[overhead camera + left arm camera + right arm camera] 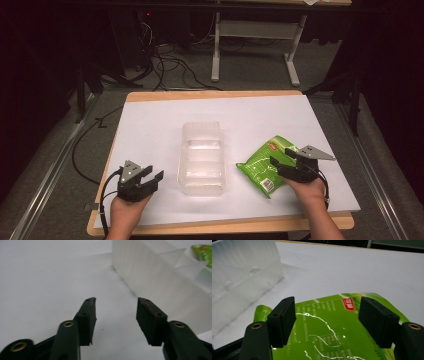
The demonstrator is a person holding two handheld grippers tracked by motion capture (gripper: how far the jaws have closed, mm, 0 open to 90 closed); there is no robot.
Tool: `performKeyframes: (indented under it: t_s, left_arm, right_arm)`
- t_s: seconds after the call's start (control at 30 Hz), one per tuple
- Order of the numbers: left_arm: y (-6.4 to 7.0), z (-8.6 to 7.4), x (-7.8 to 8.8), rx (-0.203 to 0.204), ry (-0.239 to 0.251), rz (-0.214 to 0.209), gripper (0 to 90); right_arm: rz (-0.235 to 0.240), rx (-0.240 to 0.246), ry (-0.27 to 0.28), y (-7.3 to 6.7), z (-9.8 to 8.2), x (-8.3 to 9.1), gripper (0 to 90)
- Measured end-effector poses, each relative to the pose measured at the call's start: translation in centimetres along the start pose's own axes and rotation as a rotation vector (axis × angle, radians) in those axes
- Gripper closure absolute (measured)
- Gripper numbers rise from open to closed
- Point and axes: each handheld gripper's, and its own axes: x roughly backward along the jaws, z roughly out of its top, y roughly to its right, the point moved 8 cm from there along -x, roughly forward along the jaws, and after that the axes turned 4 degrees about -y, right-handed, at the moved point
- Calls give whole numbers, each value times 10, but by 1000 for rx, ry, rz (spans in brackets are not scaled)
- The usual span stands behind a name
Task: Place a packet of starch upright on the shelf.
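Jaws of the right gripper (pixel 286 161) are spreading wide over the green snack packet (pixel 261 165) at lower right, seemingly to grasp it; the left gripper (pixel 150 174) is waiting open, empty, beside the clear plastic bin (pixel 201 158).

Black tongs (pixel 154 172) w/ brass screws, grey plates, black cables; bare forearms.

Bright overhead light on the white table (pixel 150 120), dark surroundings; glare streaks the green bag (pixel 324 330).
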Motion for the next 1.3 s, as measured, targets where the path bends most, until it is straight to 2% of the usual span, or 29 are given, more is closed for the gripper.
performKeyframes:
  t_s: [0.03,0.07,0.1,0.13,0.17,0.37,0.57,0.67,0.73,0.77,0.9,1.03,1.07,1.3]
  left_arm:
    - [-6,-1,0,1,-4,18,463]
    - [-6,-1,0,1,-4,18,441]
    - [-16,-2,2,22,-5,30,419]
    - [-16,-2,2,22,-5,30,406]
    - [-24,-1,4,47,-2,32,392]
    - [-34,-2,7,70,2,34,379]
    - [-32,-2,6,64,0,28,378]
    - [-30,-3,5,52,-10,30,376]
    - [-30,-2,4,43,-6,32,375]
    - [-29,-2,4,38,-7,29,375]
    - [-25,-3,2,17,-21,31,372]
    - [-24,-4,0,8,-29,35,371]
    - [-22,-5,0,13,-34,31,371]
    - [-19,-5,0,6,-34,30,368]
  right_arm:
    - [-7,-7,-4,3,0,0,308]
    - [-7,-7,-4,3,0,0,308]
    - [-28,-19,-8,11,1,-1,307]
    - [-28,-19,-8,11,1,-1,307]
    - [-37,-39,-19,20,-1,-1,304]
    - [-78,-75,-48,39,-9,1,294]
    - [-108,-116,-68,59,-16,4,268]
    - [-128,-131,-93,66,-21,3,252]
    - [-124,-143,-101,68,-23,2,239]
    - [-120,-184,-128,71,-28,0,211]
    - [-112,-207,-141,75,-33,-2,195]
    - [-108,-230,-153,75,-35,-4,181]
    - [-100,-248,-163,76,-37,-6,169]
    - [-91,-268,-183,77,-41,-9,166]
